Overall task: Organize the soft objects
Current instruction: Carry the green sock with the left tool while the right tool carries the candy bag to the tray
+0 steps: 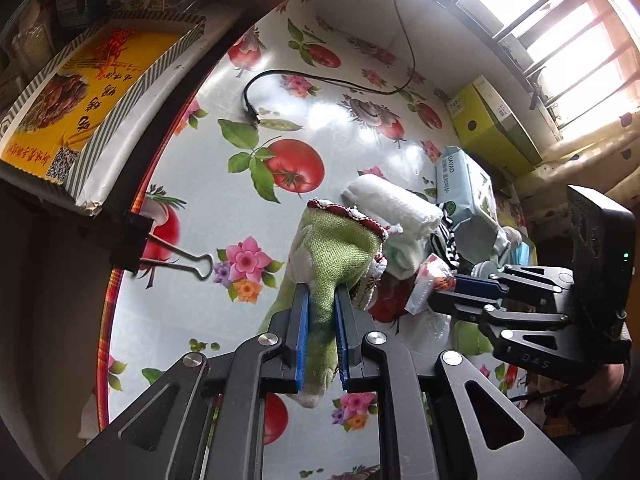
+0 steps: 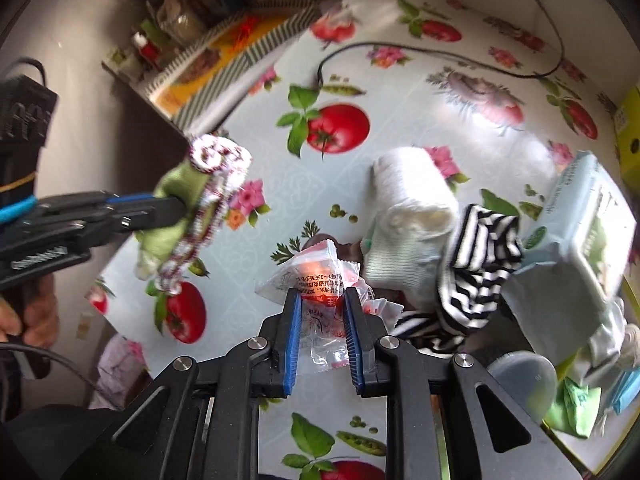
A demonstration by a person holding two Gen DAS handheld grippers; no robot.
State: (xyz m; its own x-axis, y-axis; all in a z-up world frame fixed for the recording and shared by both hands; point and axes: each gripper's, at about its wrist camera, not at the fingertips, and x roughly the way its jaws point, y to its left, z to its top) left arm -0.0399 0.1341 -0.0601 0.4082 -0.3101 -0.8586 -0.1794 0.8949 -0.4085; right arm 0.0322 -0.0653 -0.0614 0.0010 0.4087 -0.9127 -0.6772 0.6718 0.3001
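Note:
My left gripper [image 1: 322,294] is shut on a green knitted glove [image 1: 340,244] with a red-and-white cuff and holds it above the table; it also shows in the right wrist view [image 2: 180,196]. My right gripper [image 2: 320,300] is shut on a clear plastic packet [image 2: 316,280] with red print, also seen in the left wrist view [image 1: 430,284]. A rolled white towel [image 2: 414,192] lies on the floral tablecloth [image 2: 400,92], next to a black-and-white striped cloth [image 2: 476,256] and a pale green-white sock [image 2: 394,264].
A light blue wipes pack [image 2: 576,232] leans at the right, with a yellow-green box [image 1: 492,128] behind it. A black cable [image 1: 280,80] crosses the far table. A yellow printed box [image 1: 80,100] sits at the left edge, held near a binder clip [image 1: 176,256].

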